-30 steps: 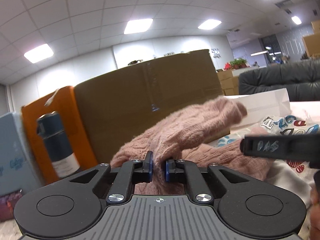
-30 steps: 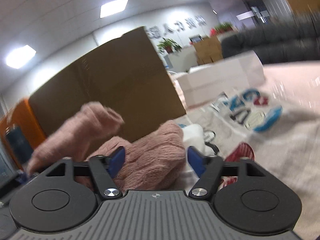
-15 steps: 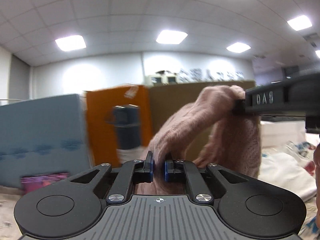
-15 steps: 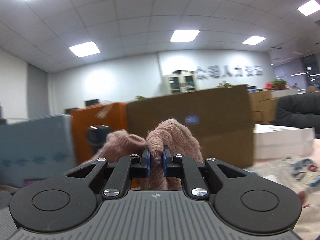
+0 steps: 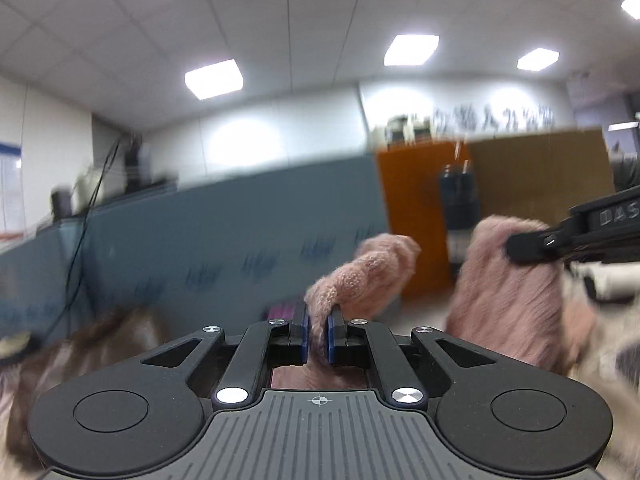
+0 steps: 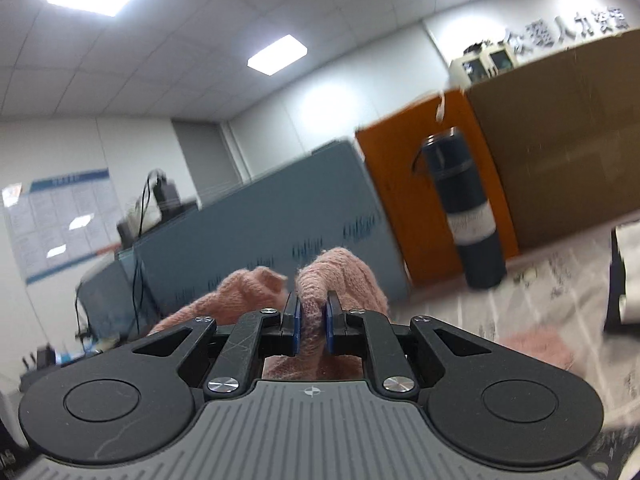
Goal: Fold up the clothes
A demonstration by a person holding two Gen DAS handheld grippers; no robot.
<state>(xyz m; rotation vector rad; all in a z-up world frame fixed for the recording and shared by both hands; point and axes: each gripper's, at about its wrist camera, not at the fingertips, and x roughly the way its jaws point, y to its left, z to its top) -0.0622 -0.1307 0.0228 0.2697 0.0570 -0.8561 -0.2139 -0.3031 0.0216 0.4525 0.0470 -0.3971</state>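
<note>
Left claw (image 5: 319, 336): both blue pads pressed onto a fold of the pink sweater (image 5: 362, 276), which bunches up just beyond the fingertips. Right claw (image 6: 311, 326): likewise clenched on a knitted fold of the same sweater (image 6: 340, 276), the fabric rising in a hump past the pads. In the left wrist view the right claw (image 5: 520, 245) enters from the right edge, its tip buried in a second raised portion of the sweater, near and to the right of the left claw's hold. Behind the sweater stand, from left to right, a blue-grey box (image 6: 256, 240), an orange box (image 6: 424, 184) and a brown cardboard box (image 6: 560, 136); a dark blue bottle (image 6: 464, 208) stands upright in front of the orange box. A printed cloth (image 6: 552, 276) covers the surface at right. Both views are motion-blurred.
</note>
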